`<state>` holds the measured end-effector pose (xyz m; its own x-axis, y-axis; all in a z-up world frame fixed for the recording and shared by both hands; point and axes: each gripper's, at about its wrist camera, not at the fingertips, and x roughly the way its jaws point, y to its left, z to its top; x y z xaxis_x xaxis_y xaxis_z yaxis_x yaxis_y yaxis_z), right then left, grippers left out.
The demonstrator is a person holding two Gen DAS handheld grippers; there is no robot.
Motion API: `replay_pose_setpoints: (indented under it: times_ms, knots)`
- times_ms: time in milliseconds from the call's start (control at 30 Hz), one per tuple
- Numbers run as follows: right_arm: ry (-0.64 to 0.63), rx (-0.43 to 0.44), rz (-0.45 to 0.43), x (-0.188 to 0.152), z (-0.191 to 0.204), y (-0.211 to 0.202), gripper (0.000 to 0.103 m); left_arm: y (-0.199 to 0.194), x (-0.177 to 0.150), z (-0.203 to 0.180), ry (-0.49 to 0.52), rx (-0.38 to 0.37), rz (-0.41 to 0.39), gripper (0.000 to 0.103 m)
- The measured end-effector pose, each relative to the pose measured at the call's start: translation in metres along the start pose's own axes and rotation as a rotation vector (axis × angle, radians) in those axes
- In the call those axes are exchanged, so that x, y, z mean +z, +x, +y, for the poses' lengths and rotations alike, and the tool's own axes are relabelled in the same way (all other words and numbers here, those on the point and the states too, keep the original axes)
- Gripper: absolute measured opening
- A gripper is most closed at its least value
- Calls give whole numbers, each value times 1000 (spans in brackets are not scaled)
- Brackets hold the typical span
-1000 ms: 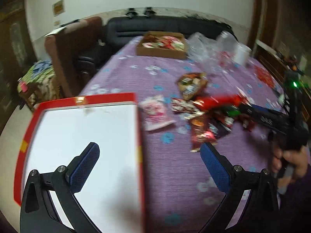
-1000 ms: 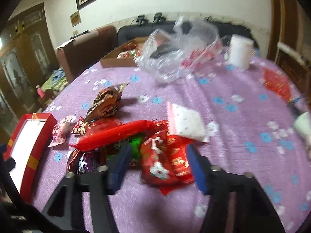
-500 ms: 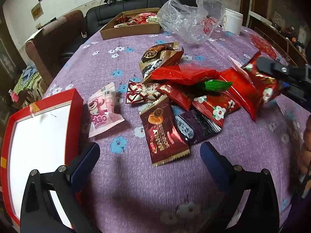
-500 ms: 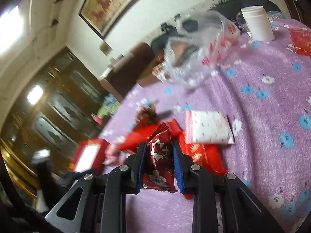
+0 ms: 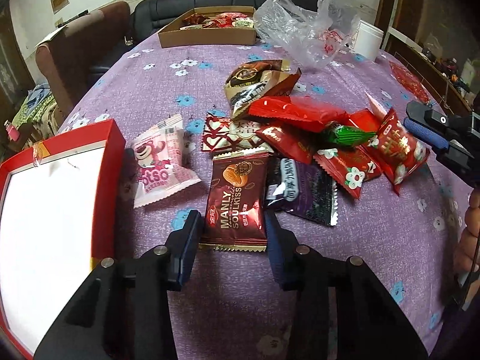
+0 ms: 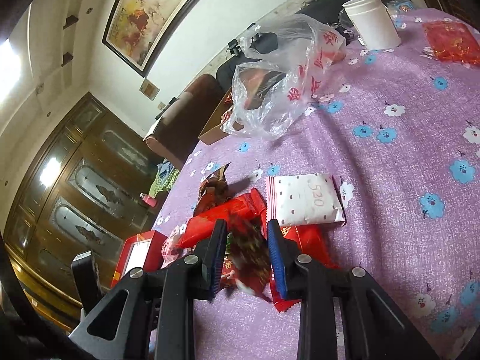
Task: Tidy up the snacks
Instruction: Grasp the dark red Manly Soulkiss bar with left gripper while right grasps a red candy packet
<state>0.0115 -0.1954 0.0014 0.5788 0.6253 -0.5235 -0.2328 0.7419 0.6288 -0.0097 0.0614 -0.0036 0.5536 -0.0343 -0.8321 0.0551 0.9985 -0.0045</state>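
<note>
Closing with the left gripper [image 5: 231, 214] around a dark red biscuit packet [image 5: 235, 198], flat on the purple flowered tablecloth [image 5: 150, 90] at the near edge of the snack pile; fingers either side of its long edges, close against them, with no crease or lift to tell of a squeeze. Just left of that, a pink packet [image 5: 162, 162], then a red box [image 5: 111, 138] with a bare white inside at the table's left edge. Over on the right, easing apart with the right gripper [image 6: 246, 223], yet with pads against a red packet with white flowers [image 6: 249, 255], blurred and tilted above the rest of the pile. Just beyond those fingers, a white packet [image 6: 303, 201] flat on the cloth. At the far side, a cardboard tray [image 5: 207, 39] of sweets, a crumpled clear bag [image 5: 300, 33] and a white tub [image 5: 369, 40].
</note>
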Motion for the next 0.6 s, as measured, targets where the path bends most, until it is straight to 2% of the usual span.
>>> replay_pose_setpoints:
  times_ms: [167, 267, 433, 500, 600]
  knots:
    - [-1, -2, 22, -2, 0, 5, 30, 4, 6, -3, 41, 30, 0, 40]
    - [2, 1, 48, -3, 0, 9, 30, 6, 9, -1, 31, 22, -2, 40]
    - [42, 76, 100, -5, -2, 13, 31, 7, 8, -1, 40, 15, -15, 39]
    - [11, 59, 117, -7, 5, 16, 38, 6, 9, -1, 42, 11, -23, 36]
    - [-44, 15, 160, -14, 15, 26, 46, 0, 9, -2, 56, 5, -49, 23]
